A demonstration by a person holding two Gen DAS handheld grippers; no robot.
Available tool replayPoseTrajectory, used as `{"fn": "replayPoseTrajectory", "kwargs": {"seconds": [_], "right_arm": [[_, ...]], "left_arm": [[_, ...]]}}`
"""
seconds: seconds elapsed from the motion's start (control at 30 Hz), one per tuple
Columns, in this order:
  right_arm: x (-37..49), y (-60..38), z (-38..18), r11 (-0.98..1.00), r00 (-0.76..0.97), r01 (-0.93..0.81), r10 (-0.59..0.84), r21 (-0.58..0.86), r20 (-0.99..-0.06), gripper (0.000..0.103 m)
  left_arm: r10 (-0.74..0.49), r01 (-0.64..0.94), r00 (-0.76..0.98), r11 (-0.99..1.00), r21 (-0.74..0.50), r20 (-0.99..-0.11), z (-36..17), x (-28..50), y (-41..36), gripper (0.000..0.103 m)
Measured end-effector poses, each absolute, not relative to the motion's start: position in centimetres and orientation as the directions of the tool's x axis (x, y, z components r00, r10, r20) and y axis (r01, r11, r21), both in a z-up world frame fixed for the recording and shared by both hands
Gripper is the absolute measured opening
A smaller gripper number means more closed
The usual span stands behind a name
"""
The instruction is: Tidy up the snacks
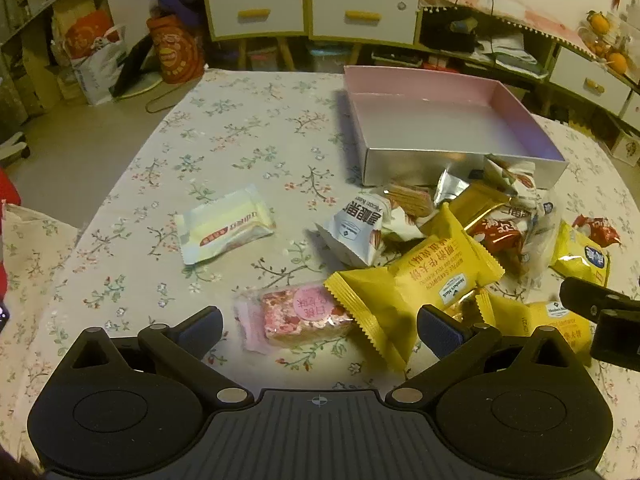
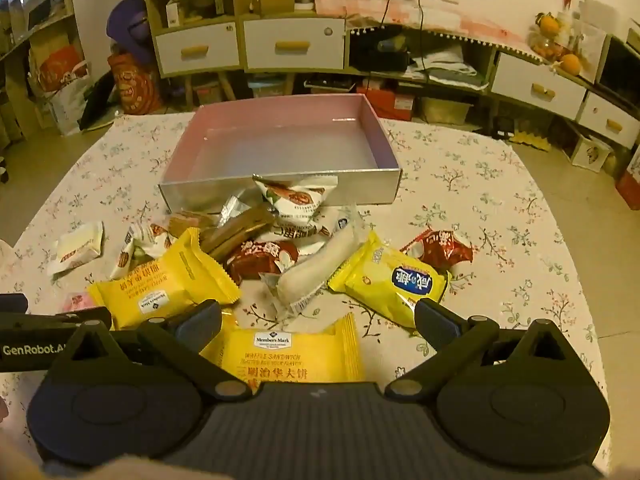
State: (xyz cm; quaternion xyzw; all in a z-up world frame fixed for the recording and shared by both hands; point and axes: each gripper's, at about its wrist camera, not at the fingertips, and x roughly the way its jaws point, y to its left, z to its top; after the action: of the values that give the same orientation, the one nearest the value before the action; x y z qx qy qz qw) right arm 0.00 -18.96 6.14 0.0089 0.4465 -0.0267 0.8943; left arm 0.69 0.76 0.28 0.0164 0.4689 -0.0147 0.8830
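Observation:
A shallow box (image 1: 436, 160) (image 2: 280, 194), silver outside and pink inside, stands with nothing in it on the flowered tablecloth (image 1: 248, 136). Several wrapped snacks lie heaped in front of it. My left gripper (image 1: 320, 328) is open above a pink nougat bar (image 1: 300, 316) and a yellow waffle packet (image 1: 368, 308). A cream packet (image 1: 224, 232) lies apart to the left. My right gripper (image 2: 318, 328) is open over a yellow waffle sandwich packet (image 2: 288, 356), with another yellow packet (image 2: 388, 280), a white bar (image 2: 316, 264) and red packets (image 2: 440, 248) beyond. Neither gripper holds anything.
The right gripper's black body (image 1: 600, 316) shows at the left wrist view's right edge, and the left one (image 2: 40, 332) at the right wrist view's left edge. Cabinets with white drawers (image 2: 292, 46), bags (image 1: 176, 48) and shelves ring the table.

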Motion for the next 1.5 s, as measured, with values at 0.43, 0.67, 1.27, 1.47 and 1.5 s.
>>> {"fn": "replayPoseTrajectory", "kwargs": {"seconds": [0.43, 0.67, 1.27, 1.47, 1.5], "right_arm": [[-0.1, -18.93, 6.04, 0.997, 0.58, 0.083, -0.055, -0.009, -0.813, 0.103], [-0.01, -19.03, 6.05, 0.995, 0.58, 0.094, -0.064, -0.011, -0.812, 0.103], [0.0, -18.87, 6.11, 0.996, 0.583, 0.092, -0.067, -0.015, -0.81, 0.103], [0.0, -18.86, 6.11, 0.995, 0.585, 0.094, -0.068, -0.016, -0.808, 0.103], [-0.01, -18.86, 6.11, 0.995, 0.585, 0.094, -0.068, -0.016, -0.808, 0.103]], "left_arm": [[-0.011, 0.055, 0.551, 0.998, 0.024, -0.834, -0.03, 0.66, 0.48, 0.103], [-0.012, 0.056, 0.551, 0.998, 0.023, -0.834, -0.04, 0.64, 0.51, 0.103], [-0.014, 0.064, 0.548, 0.998, 0.025, -0.836, -0.24, 0.53, 0.35, 0.103], [-0.014, 0.063, 0.548, 0.998, 0.025, -0.837, -0.26, 0.52, 0.33, 0.103], [-0.014, 0.063, 0.548, 0.998, 0.025, -0.836, -0.24, 0.53, 0.34, 0.103]]}}
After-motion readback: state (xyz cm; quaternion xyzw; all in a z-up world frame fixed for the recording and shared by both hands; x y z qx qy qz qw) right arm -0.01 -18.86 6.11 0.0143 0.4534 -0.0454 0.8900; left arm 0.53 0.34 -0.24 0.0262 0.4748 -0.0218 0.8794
